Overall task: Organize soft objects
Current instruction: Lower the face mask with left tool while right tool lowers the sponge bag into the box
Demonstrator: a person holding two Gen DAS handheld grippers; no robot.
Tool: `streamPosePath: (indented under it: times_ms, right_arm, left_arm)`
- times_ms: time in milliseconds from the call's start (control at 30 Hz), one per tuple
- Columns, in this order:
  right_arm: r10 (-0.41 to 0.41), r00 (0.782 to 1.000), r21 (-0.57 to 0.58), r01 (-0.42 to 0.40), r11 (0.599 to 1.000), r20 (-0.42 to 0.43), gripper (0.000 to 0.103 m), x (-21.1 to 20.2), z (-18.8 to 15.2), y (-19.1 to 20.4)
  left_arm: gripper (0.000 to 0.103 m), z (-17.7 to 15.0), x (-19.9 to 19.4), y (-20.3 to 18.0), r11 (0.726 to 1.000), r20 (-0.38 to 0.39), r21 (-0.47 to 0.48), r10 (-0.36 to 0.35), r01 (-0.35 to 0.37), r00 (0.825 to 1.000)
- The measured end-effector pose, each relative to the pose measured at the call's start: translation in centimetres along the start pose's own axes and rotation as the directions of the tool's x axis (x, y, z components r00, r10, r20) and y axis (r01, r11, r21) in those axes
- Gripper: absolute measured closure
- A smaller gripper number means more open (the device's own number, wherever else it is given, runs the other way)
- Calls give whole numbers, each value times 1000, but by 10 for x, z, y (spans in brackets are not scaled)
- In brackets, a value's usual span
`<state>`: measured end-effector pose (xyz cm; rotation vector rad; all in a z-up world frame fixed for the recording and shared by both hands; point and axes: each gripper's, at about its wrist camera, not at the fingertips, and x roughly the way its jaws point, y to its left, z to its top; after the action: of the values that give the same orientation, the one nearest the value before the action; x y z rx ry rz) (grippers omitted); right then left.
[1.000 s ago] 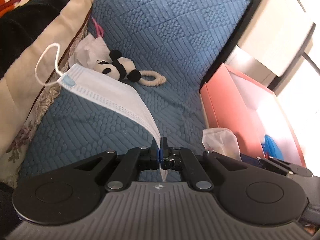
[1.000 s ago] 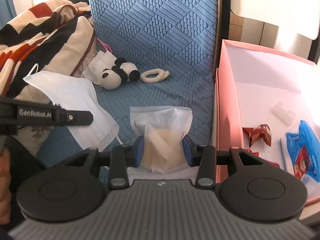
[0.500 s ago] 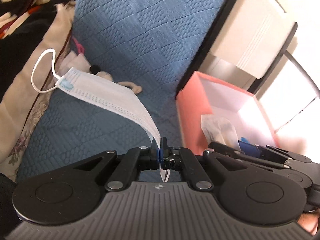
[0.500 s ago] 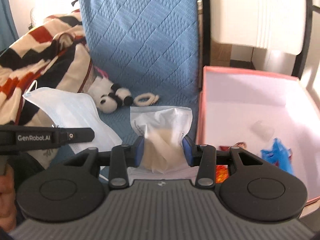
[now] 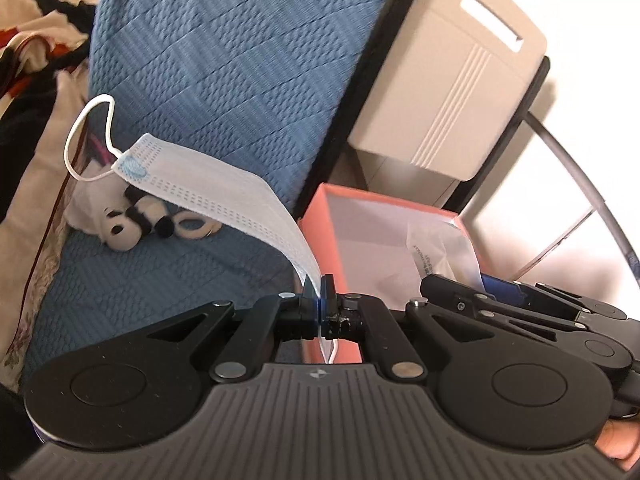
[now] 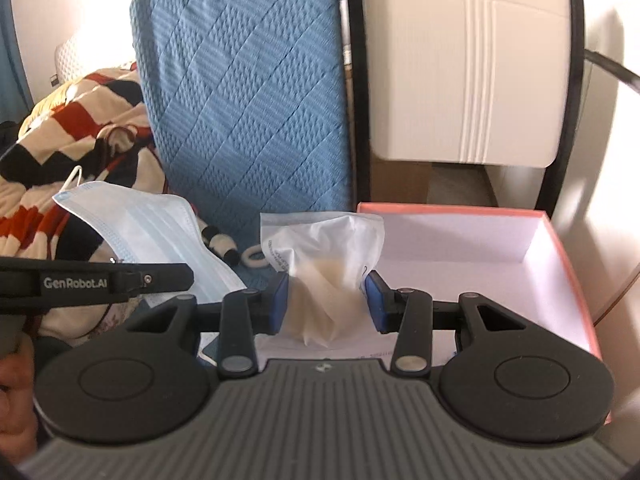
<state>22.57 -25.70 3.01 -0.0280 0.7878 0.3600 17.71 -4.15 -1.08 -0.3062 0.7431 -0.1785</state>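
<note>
Left tongs point(image 5: 319, 300) are pinched tight on one end of a face mask point(image 5: 208, 192), which sticks out in the air over the blue quilted seat, left of the pink box point(image 5: 320, 224). Right tongs point(image 6: 326, 300) are squeezing a clear plastic pouch point(image 6: 320, 256) with something beige inside, held up right at the box's near-left corner. A panda plush point(image 5: 132, 220) lies on the seat behind the mask, well left of the box.

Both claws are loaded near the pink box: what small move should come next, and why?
Probably carry the right claw forward over the pink box and open it. It is shut on the clear bag in front of the box's open white interior. The left claw, pinching the face mask, would follow.
</note>
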Motion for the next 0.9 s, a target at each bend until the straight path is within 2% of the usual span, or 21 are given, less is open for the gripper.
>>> streamPosePath:
  times_ms: [200,367,633,900]
  right_arm:
    - [-20,1000,4,20,1000,21,59,-11,12,-22]
    - [-38,999,8,38,999,13,59,-13,12,-42]
    - [-85,996,28,86,996,-21,59,-11,-3,-81]
    - [-107,991,42,110,993,-75,59,9,-25,-115]
  left_arm:
    - [102,17,0,-27,999,22,23,-25,25,999]
    - [102,24,14,-47,999,19,36,-42,41,999]
    - [102,22,43,-83,996,-14,39,-78,78,997]
    - [101,12,89,-108,996,-75,49,-67,71,995]
